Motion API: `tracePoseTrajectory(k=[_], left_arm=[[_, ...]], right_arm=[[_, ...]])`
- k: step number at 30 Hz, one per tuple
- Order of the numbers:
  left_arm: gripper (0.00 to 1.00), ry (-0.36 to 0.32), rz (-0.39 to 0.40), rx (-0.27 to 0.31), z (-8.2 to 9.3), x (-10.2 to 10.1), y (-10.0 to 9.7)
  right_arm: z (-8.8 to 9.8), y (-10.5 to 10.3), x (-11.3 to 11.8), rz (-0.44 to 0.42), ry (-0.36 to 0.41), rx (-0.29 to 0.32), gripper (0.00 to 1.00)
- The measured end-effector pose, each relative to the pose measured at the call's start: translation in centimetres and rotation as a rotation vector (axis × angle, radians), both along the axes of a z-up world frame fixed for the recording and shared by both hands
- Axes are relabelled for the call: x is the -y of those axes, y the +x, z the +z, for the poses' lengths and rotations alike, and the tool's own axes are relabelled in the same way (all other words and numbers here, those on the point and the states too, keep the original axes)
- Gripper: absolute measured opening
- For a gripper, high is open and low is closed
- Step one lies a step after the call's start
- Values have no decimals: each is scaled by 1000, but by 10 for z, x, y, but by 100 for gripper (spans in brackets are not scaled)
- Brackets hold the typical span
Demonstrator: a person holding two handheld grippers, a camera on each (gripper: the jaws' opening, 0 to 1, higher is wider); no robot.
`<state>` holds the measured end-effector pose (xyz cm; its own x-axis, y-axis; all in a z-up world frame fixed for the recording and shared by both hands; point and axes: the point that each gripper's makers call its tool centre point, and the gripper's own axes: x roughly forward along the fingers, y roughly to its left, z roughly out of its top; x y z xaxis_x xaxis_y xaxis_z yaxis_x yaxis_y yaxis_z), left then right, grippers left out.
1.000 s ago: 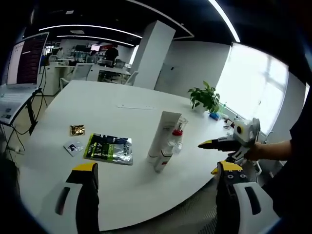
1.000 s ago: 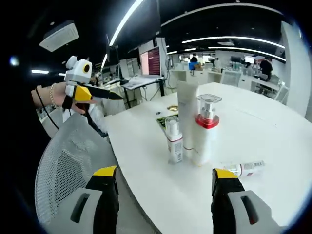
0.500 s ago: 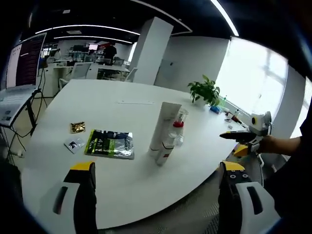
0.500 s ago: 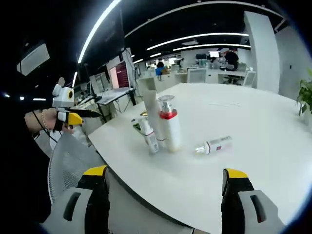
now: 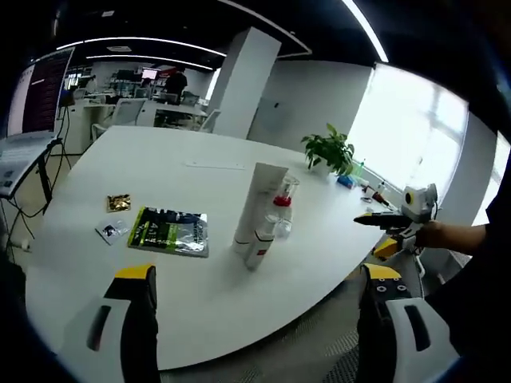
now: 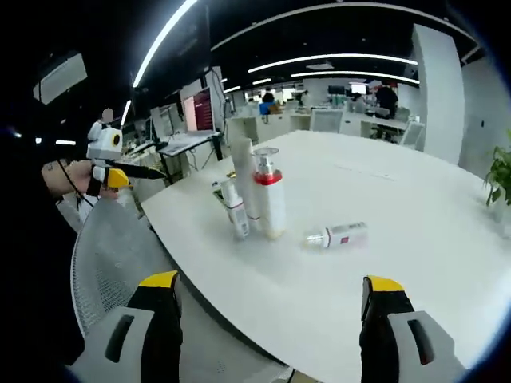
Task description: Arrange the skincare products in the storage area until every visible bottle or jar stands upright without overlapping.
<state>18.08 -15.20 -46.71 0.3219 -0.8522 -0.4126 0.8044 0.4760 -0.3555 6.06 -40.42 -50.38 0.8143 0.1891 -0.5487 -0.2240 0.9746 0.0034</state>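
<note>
On the white table (image 6: 415,239) a tall white tube (image 6: 243,179), a pump bottle with a red collar (image 6: 269,194) and a small white bottle (image 6: 234,214) stand upright close together. A small bottle (image 6: 336,236) lies on its side to their right. The same group stands in the left gripper view: the tube (image 5: 253,206), the pump bottle (image 5: 283,209) and the small bottle (image 5: 259,241). My right gripper (image 6: 267,319) is open and short of the table edge, also seen from the left as the right gripper (image 5: 383,231). My left gripper (image 5: 255,307) is open too, and appears held in a hand as the left gripper (image 6: 128,171).
A green foil packet (image 5: 169,232), a gold sachet (image 5: 119,203) and a small sachet (image 5: 111,231) lie on the table's left part. A potted plant (image 5: 329,154) stands at the far edge. A mesh chair (image 6: 104,263) sits by the table. A laptop (image 5: 32,104) stands on a side desk.
Both views shifted slightly with the hands. In the right gripper view the bottles now sit a little further left and lower. Nothing on the table moved and both grippers stayed open.
</note>
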Motion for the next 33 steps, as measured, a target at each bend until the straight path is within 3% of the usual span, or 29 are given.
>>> tracePoseTrajectory(k=[4,10,14,18,22,25,33], left_arm=[[99,23,-10,16,-2,0,0],[99,20,-6,-8,-7,0,4],[98,25,-4,-32,-11,-3,2],[95,21,4,-48,-13,-6,0],[95,31,-4,-47,-15,-5,-1],[95,51,-11,-43,-17,-3,-4],[94,107,-31,-29,-23,-1,-7]], right_arm=[[-6,8,16,82,-124,-53,90],[-10,30,31,200,-234,-114,85],[-14,50,38,261,-239,-139,81],[-19,64,42,331,-295,-166,76],[-32,79,53,383,-316,-195,75],[-45,88,63,441,-388,-244,67],[-62,112,71,470,-401,-269,56]])
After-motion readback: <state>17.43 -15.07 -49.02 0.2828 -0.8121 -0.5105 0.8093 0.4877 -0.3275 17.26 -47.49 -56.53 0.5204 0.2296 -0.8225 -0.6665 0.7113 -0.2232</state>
